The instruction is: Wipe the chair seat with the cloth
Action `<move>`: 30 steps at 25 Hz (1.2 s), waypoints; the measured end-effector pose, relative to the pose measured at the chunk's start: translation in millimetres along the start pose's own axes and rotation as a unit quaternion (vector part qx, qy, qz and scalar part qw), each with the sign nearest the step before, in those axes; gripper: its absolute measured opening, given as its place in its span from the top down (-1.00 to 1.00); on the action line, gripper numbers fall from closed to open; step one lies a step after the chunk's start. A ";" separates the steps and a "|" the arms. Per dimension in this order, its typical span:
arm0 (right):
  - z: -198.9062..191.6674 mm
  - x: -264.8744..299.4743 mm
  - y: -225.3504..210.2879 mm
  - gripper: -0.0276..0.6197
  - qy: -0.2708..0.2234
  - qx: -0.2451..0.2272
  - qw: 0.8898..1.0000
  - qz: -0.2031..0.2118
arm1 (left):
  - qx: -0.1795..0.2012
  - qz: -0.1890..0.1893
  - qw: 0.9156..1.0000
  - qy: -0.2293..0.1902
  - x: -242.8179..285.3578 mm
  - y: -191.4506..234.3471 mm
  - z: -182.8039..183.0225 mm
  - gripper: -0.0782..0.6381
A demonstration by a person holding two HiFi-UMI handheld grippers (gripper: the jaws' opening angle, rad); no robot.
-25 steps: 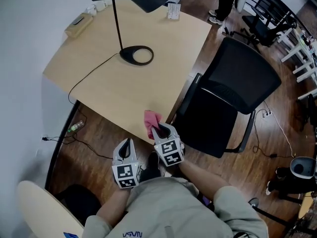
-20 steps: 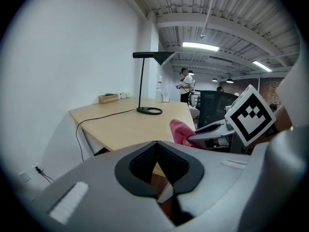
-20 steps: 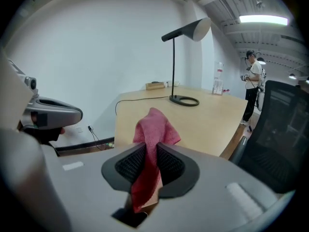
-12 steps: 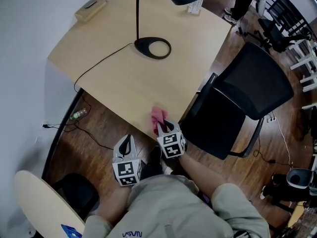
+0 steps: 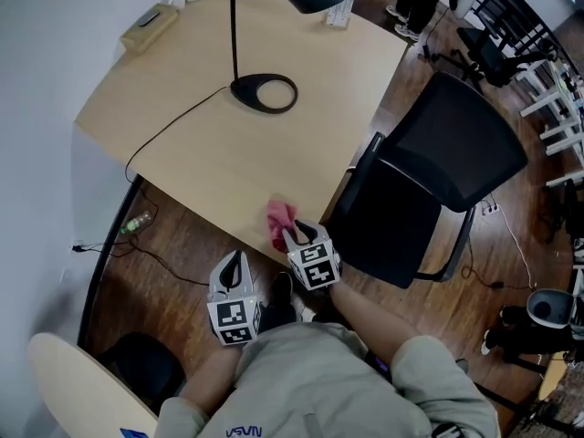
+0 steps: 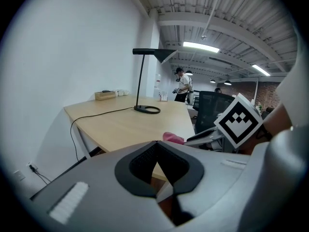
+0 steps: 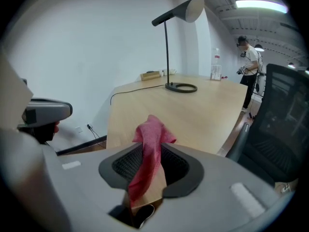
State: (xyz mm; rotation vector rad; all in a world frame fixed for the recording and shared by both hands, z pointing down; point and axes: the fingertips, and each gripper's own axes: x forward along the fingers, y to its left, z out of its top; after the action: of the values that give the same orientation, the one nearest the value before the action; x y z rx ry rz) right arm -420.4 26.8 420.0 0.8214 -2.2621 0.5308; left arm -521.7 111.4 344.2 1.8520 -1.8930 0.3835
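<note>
A pink cloth (image 5: 279, 222) lies bunched at the near edge of the wooden table (image 5: 210, 167). In the right gripper view the cloth (image 7: 150, 144) stands up between the pads of my right gripper (image 7: 153, 152). Its jaws have just been opening and stand apart, with the cloth loose between them. In the head view my right gripper (image 5: 294, 237) is at the table's edge, just left of the black office chair's seat (image 5: 392, 231). My left gripper (image 5: 232, 265) hangs lower left over the floor, shut and empty (image 6: 155, 146).
A black desk lamp stands on the table by its ring base (image 5: 264, 92), its cord trailing left. The chair's backrest (image 5: 461, 140) faces away from the table. A small box (image 5: 149, 27) sits at the far corner. A person stands in the background (image 6: 183, 88).
The head view has shifted a little. The right gripper stays at the table's near edge with the cloth in its jaws. The left gripper has hardly moved.
</note>
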 end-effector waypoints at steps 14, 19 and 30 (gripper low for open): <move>-9.1 -244.0 -103.7 0.91 -0.185 0.142 0.953 -0.196 | 0.062 -0.171 0.983 -0.029 1.9 -145.2 41.4 0.77; -33.2 -348.8 -109.8 0.91 -0.249 0.126 0.921 -0.270 | 0.100 -0.242 0.964 -0.041 -25.2 -229.6 49.9 0.77; -144.4 -510.0 -98.1 0.91 -0.306 0.185 0.874 -0.328 | 0.140 -0.342 0.925 -0.093 -144.4 -400.2 54.1 0.77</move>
State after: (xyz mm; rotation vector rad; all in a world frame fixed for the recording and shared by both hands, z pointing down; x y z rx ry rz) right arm 7.5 245.9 176.3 2.0996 -2.2080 0.4065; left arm -133.9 187.2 177.4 2.6645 -1.2051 0.2469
